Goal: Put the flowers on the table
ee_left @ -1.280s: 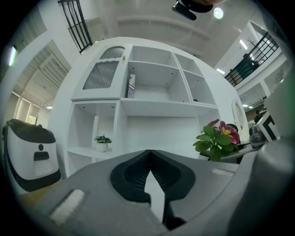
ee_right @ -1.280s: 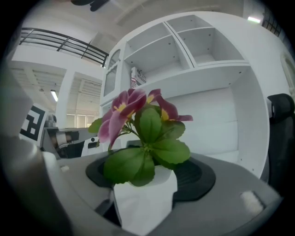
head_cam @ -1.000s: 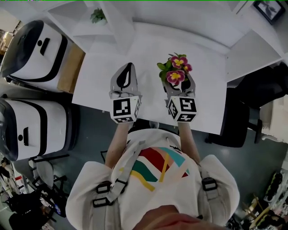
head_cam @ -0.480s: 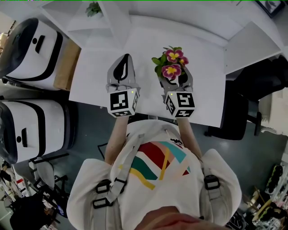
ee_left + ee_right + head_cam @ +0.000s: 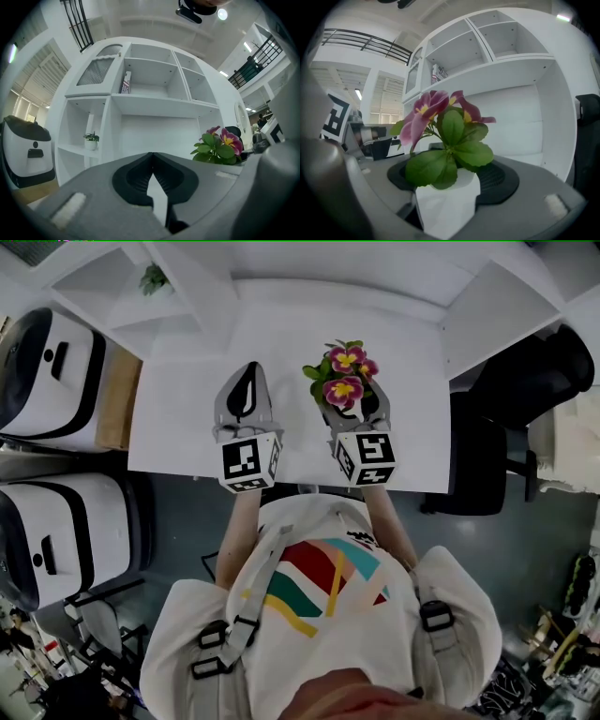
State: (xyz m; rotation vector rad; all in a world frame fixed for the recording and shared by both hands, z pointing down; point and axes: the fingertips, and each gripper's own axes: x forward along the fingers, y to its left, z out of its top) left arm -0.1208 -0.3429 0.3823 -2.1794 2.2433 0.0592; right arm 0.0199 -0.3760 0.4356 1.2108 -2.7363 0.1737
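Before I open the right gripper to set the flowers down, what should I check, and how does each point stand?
1. Grip: ok. The right gripper has its pads pressed on both sides of the white pot.
2. Pot upright: ok. The flowers stand straight up from it in the right gripper view.
3. Left gripper out of the way: ok. It is shut, empty, and apart from the pot on its left side.
4. Landing spot: ok. The table is bare white around the pot in the head view.
5. Pot base resting on the table: cannot tell. No view shows the underside, so lower gently before releasing.
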